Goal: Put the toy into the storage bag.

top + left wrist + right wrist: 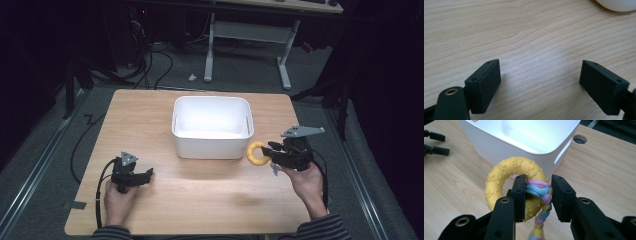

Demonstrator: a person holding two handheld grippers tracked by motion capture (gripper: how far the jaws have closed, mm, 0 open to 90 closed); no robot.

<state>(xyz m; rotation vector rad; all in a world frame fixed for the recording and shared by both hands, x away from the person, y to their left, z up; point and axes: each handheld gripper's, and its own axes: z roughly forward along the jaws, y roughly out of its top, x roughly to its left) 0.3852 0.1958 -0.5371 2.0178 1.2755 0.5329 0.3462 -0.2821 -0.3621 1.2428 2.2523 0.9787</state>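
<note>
A yellow rubber ring toy [509,171] with raised paw prints has a braided pastel rope [541,195] knotted through it. My right gripper [538,195] is shut on the knot where rope meets ring, and holds the toy off the table. From above, the ring toy [256,153] hangs just outside the near right corner of the white bin [212,127], with the right gripper [270,153] behind it. My left gripper [149,174] rests low at the table's near left, jaws open. In the left gripper view the left gripper [540,82] has only bare wood between its jaws.
The white bin [499,147] is empty and stands mid-table, with handle slots in its walls. A round cable hole [580,139] pierces the wooden tabletop [150,115] behind it. Beyond the table, cables and a white desk frame [247,37] lie on the dark floor.
</note>
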